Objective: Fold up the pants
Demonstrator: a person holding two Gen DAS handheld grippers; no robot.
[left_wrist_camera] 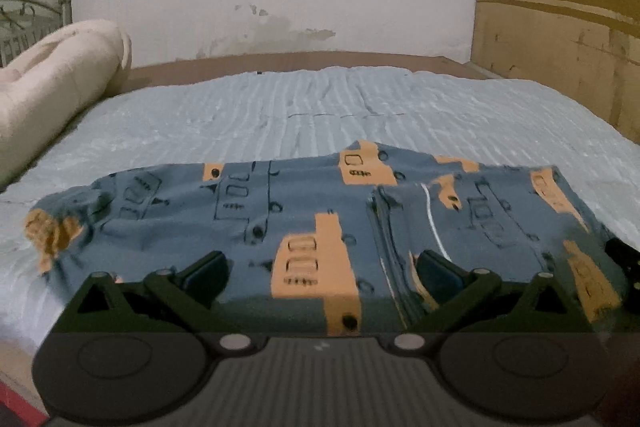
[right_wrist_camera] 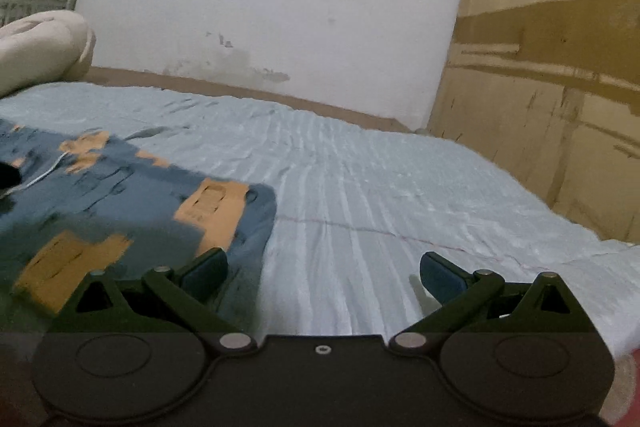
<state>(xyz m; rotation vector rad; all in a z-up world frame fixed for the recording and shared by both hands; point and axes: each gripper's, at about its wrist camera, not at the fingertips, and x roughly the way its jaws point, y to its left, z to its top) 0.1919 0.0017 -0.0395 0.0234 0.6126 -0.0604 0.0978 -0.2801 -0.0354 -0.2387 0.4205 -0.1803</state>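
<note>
While the pants [left_wrist_camera: 304,223] are lying lengthwise left to right on the bed [left_wrist_camera: 320,107], the left gripper [left_wrist_camera: 320,267] is hovering nearer, both jaws gaping empty.

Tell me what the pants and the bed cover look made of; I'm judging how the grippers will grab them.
Pants: soft, matte knit, probably cotton jersey; the printed blue-and-orange cloth drapes limply and bunches at the left end. Bed cover: pale blue woven fabric with a ribbed, crinkled texture, possibly seersucker or light quilting; fine ridges and a stitched seam show.

dim, soft indoor light; fisheye-curved edges, dark corners, blurred foreground.
</note>
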